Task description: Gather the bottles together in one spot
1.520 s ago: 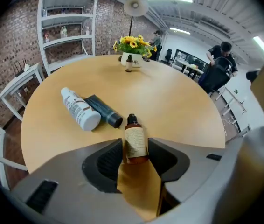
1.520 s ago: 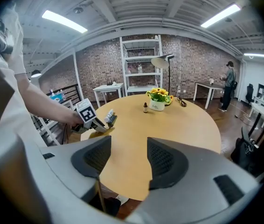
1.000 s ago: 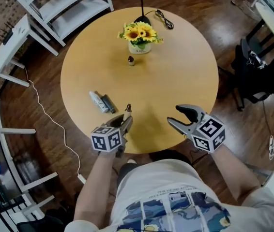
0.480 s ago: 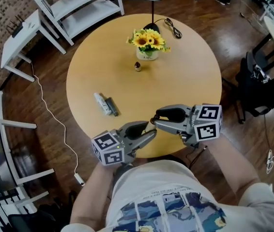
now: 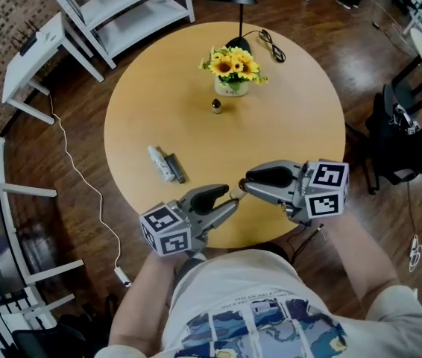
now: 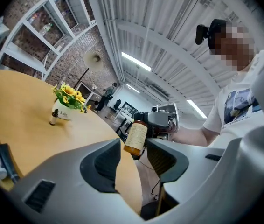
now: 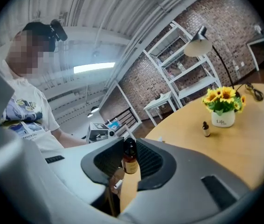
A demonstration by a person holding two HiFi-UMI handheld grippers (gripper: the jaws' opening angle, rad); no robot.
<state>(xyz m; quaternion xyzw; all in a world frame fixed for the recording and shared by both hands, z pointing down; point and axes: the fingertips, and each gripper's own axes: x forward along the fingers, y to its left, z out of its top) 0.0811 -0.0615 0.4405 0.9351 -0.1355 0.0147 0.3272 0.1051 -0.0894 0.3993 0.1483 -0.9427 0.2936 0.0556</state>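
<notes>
The amber bottle [image 7: 130, 158] is clamped upright between the jaws of the right gripper [image 5: 244, 186], which have just been closing; the left gripper [image 5: 232, 198] jaws, just opening, are held apart, with the bottle's base between their tips.

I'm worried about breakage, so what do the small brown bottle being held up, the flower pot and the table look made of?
Small brown bottle: likely amber glass, see-through brown, with paper label, black cap. Flower pot: probably glazed ceramic, white and smooth. Table: wood or wood-look laminate, pale, smooth, matte.
</notes>
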